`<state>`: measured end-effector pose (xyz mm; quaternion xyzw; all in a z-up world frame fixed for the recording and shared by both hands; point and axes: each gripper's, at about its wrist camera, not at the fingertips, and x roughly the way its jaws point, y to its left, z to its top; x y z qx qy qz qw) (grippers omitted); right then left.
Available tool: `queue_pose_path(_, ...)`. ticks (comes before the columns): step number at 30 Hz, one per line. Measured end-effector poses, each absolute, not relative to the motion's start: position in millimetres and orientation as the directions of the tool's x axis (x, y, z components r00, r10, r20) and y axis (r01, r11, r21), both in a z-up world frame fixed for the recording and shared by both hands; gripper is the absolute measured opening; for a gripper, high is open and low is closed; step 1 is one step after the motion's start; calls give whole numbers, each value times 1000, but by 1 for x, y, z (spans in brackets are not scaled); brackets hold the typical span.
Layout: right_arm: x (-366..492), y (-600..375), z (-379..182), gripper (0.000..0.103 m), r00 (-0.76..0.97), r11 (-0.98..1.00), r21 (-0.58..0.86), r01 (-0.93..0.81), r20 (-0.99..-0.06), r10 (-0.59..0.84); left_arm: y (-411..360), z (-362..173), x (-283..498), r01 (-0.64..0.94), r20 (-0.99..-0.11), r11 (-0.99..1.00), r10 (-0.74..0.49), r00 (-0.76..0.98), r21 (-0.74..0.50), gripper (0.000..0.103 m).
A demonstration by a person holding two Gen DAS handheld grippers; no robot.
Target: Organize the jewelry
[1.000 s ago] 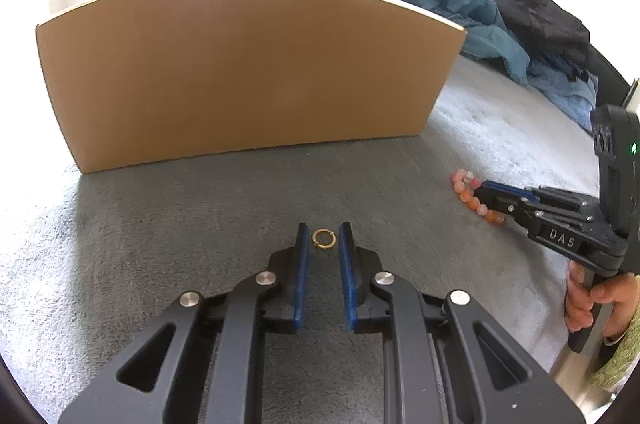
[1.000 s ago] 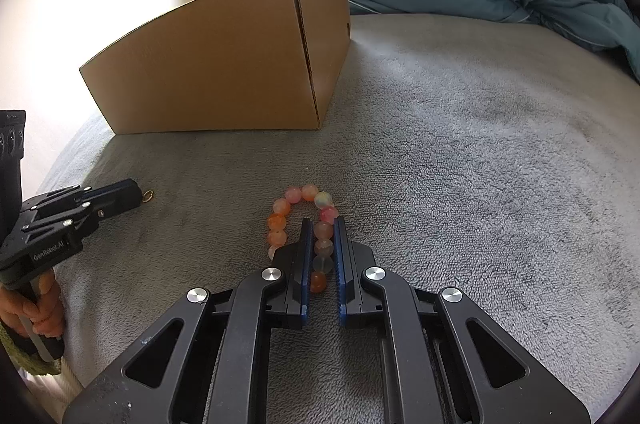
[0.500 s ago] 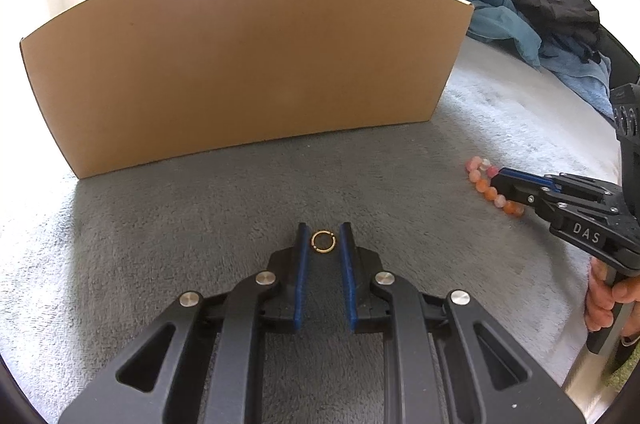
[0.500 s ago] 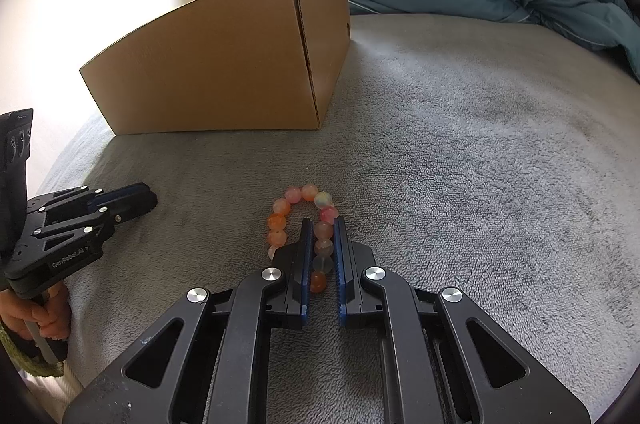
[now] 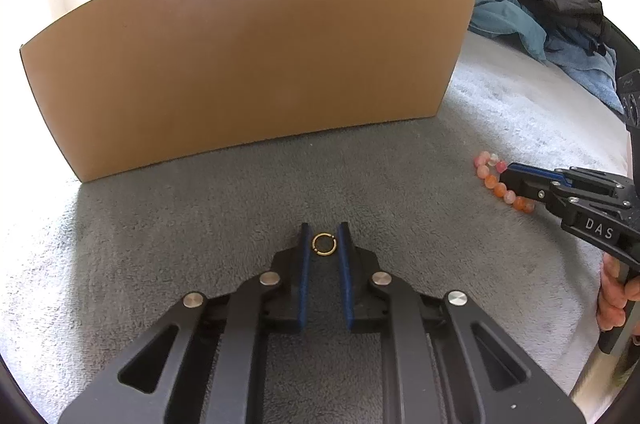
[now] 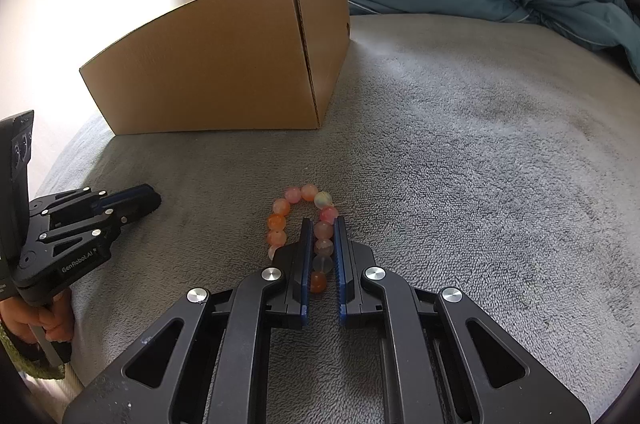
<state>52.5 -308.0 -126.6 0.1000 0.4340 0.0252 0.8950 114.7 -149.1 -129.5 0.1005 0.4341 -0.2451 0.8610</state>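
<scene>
- Since a second ago my left gripper [image 5: 324, 238] has slid forward toward the cardboard box [image 5: 248, 63], and the gold ring [image 5: 324, 245] now sits between its fingertips instead of just past them; the right gripper [image 6: 320, 236] has not shifted.
- Left jaws are narrow and closing, with the ring between the blue pads on the grey blanket [image 5: 160, 232]; I cannot tell whether the pads press on it yet.
- Right jaws are narrow and clamped on one side of the bead bracelet [image 6: 300, 224], several beads caught between the pads while the rest of the loop lies on the blanket to the left of them.
- I judge the ring to be light, stiff and thin, so it could sink into the pile or flip out of a pinch; taking it across its width at the fingertips looks best.
- I'd expect the bracelet to be heavier and limp between hard, smooth beads, so it should dangle once lifted; gripping across a bead looks safer than gripping the cord.
- Both grippers tilt steeply down at the bed, near side of the box, the right one well apart to the right; a hand [image 5: 612, 300] wraps its handle.
</scene>
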Motion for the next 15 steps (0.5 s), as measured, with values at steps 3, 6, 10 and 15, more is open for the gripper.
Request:
queue_pose_path(3,53,-309,-127,9,622,979,201,42,-772,132,-145,-128,113,508,-791,860,-342,507,-47,12)
queue_pose_path(6,52,-308,-127,9,622,979,200,42,-772,131,-141,-127,112,506,-787,861,-349,509,-54,12)
queue_pose_path(10,52,-307,-127,8,623,979,198,42,-772,129,-135,-126,112,504,-782,861,-359,510,-66,12)
queue_pose_path(15,53,-304,-126,8,622,981,187,42,-773,121,-133,-125,111,504,-783,862,-356,510,-64,12)
